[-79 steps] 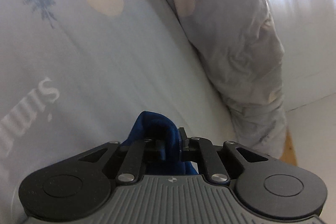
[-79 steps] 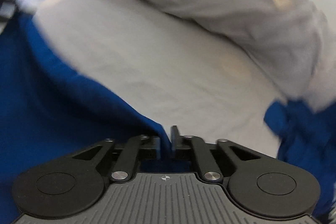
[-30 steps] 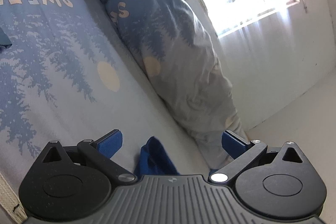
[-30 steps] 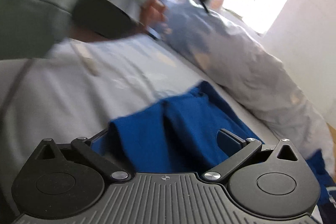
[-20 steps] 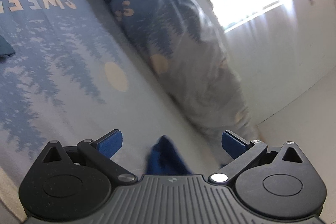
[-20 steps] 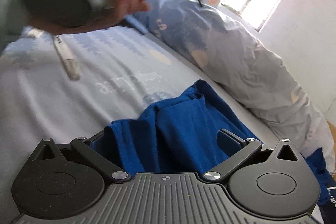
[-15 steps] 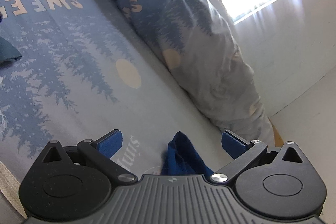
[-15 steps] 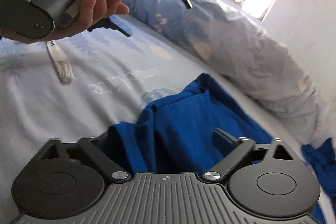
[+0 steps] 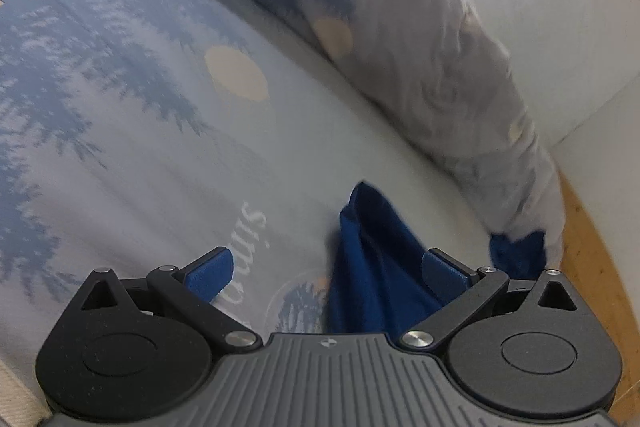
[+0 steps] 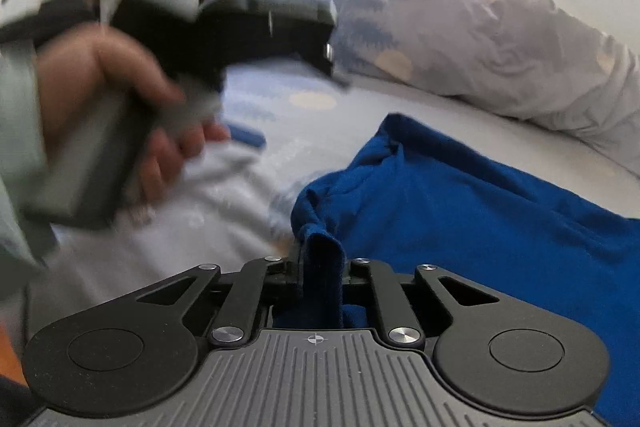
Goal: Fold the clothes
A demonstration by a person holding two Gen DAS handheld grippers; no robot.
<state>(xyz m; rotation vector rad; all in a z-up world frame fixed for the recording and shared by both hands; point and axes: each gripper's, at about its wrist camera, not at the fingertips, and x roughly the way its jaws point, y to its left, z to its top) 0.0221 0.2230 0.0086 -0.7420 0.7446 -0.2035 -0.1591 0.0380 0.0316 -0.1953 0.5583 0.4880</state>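
Observation:
A blue garment (image 10: 460,211) lies crumpled on the printed bed sheet (image 9: 120,99). My right gripper (image 10: 322,267) is closing, and its jaws pinch an upright fold of that garment at its near edge. In the left wrist view my left gripper (image 9: 326,269) stands open low over the sheet. A peak of the blue garment (image 9: 372,259) rises between its fingers, close to the right pad (image 9: 444,269) and not pressed. In the right wrist view a person's hand (image 10: 104,87) holds the left tool, blurred, at the upper left.
A rolled duvet (image 9: 420,47) with the same tree print runs along the far side of the bed, seen also as the duvet (image 10: 480,39) in the right view. Wooden floor (image 9: 592,247) shows past the bed's right end, below a white wall and a bright window.
The right jaws went from wide open to pinched on a fold of the blue garment. The left gripper, still open, swung toward the garment, which now stands larger between its fingers.

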